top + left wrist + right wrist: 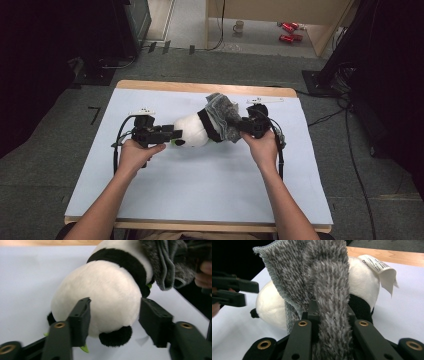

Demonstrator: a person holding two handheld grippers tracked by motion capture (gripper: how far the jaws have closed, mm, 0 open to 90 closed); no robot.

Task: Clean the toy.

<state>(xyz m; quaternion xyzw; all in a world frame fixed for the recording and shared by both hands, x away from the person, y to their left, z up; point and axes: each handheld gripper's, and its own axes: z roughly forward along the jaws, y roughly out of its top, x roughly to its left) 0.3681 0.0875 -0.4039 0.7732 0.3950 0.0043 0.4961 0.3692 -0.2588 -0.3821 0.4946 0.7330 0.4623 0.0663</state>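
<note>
Plush white fur fills the space between my left gripper (113, 323)'s jaws, which stand apart on either side of the panda toy (192, 131)'s rounded lower end; whether they press it I cannot tell. My right gripper (331, 326) is clenched on a fold of grey fleece cloth (324, 285). The panda lies mid-table (200, 200), long axis left to right, its far end under the cloth. I judge the covering about half done, the white body left bare.
</note>
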